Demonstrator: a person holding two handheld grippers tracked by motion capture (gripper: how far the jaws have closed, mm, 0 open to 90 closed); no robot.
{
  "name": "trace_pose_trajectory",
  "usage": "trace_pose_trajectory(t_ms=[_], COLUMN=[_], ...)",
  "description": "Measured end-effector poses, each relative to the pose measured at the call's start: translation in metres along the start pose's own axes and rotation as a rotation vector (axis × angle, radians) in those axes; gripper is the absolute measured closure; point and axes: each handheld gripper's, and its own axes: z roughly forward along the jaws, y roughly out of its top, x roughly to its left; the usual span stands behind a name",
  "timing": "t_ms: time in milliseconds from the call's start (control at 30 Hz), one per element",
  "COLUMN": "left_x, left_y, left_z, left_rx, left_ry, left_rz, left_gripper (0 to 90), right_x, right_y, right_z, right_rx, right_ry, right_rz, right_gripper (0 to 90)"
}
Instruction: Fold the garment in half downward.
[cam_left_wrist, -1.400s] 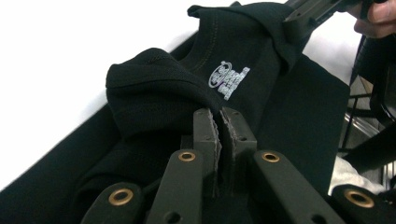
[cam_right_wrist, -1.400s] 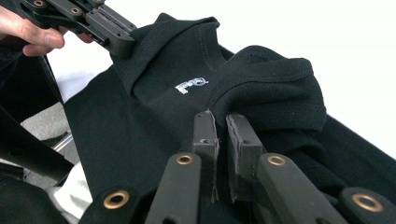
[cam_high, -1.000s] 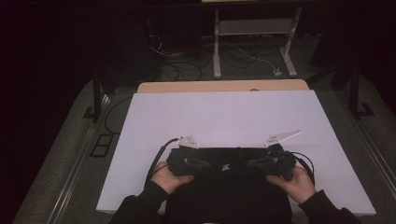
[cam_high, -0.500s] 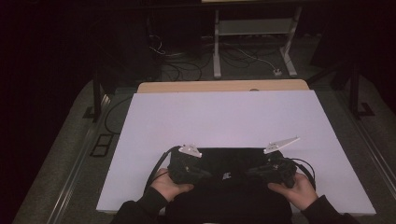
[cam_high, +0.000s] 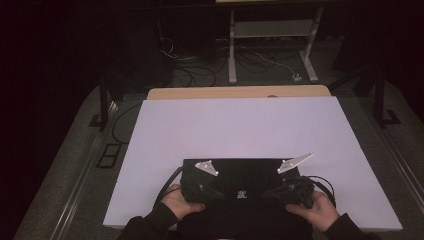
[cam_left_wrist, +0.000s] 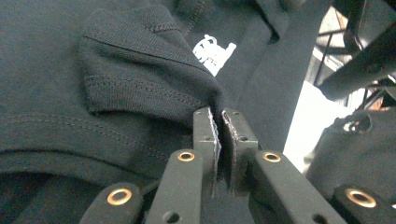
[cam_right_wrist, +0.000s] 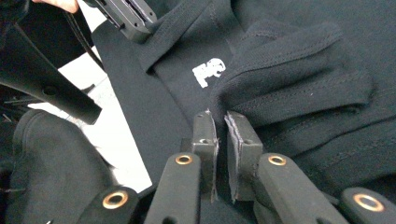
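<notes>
A black garment (cam_high: 240, 175) with a small white logo (cam_high: 241, 193) lies folded at the near edge of the white table (cam_high: 240, 125). My left gripper (cam_high: 206, 192) holds its left part and my right gripper (cam_high: 286, 192) its right part, a hand behind each. In the left gripper view the jaws (cam_left_wrist: 219, 114) are pressed together on a thick fold of the black garment (cam_left_wrist: 140, 79), with the logo (cam_left_wrist: 214, 49) beyond. In the right gripper view the jaws (cam_right_wrist: 220, 116) pinch a hemmed fold of the garment (cam_right_wrist: 299, 79), and the left gripper (cam_right_wrist: 128, 16) shows at the top left.
The white table top has free room beyond and to both sides of the garment. A wooden strip (cam_high: 240, 92) edges its far side. On the floor behind are a white metal stand (cam_high: 270, 45) and cables (cam_high: 200, 65). Dark rails run along both sides.
Both hands and grippers have drawn back toward the table's near edge, and the garment's near part has come with them. Both stay shut on the fabric.
</notes>
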Motion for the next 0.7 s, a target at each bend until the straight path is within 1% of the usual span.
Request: trace_pose_trajectory(t_ms=[133, 167, 200, 233, 300, 333, 367, 400, 433, 467, 533, 633, 700], left_x=[-0.001, 0.000, 0.000, 0.001, 0.002, 0.002, 0.003, 0.003, 0.003, 0.004, 0.003, 0.000, 0.001], left_y=[-0.001, -0.001, -0.002, -0.002, -0.003, -0.003, -0.003, -0.003, -0.003, -0.003, -0.002, -0.002, -0.002], left_z=[0.001, 0.001, 0.001, 0.001, 0.000, 0.000, 0.000, 0.000, -0.001, -0.001, -0.003, -0.006, -0.009], left_rx=[-0.001, -0.002, -0.012, -0.014, -0.017, -0.019, -0.024, -0.021, -0.020, -0.018, -0.023, -0.038, -0.036], left_ry=[-0.003, -0.008, -0.018, -0.029, -0.035, -0.035, -0.038, -0.049, -0.046, -0.040, -0.031, -0.032, -0.038], left_rz=[-0.001, 0.005, 0.004, 0.006, 0.008, 0.009, 0.006, -0.007, -0.005, 0.008, 0.014, 0.032, 0.040], left_gripper=[81.0, 78.6, 74.0, 70.7, 65.6, 62.6, 59.8, 56.7, 52.6, 50.6, 47.4, 38.6, 31.7], right_x=[0.001, 0.001, 0.001, 0.002, 0.005, 0.006, 0.008, 0.009, 0.010, 0.011, 0.012, 0.014, 0.015], right_y=[-0.001, -0.001, -0.002, -0.002, -0.002, -0.003, -0.002, -0.003, -0.002, -0.003, -0.003, -0.003, -0.002], right_z=[0.002, 0.003, 0.003, 0.003, 0.003, 0.003, 0.002, 0.002, 0.001, 0.001, -0.001, -0.005, -0.007], right_rx=[0.016, 0.020, 0.024, 0.030, 0.026, 0.026, 0.020, 0.012, 0.007, 0.002, -0.006, -0.011, -0.014], right_ry=[0.005, 0.008, 0.004, -0.003, -0.028, -0.027, -0.030, -0.030, -0.032, -0.030, -0.030, -0.021, -0.009], right_rz=[0.011, 0.018, 0.020, 0.015, -0.004, -0.004, -0.007, -0.016, -0.020, -0.025, -0.031, -0.044, -0.051], right_gripper=[79.0, 75.8, 71.8, 68.7, 61.1, 57.9, 52.4, 45.4, 40.1, 36.6, 31.7, 22.1, 15.1])
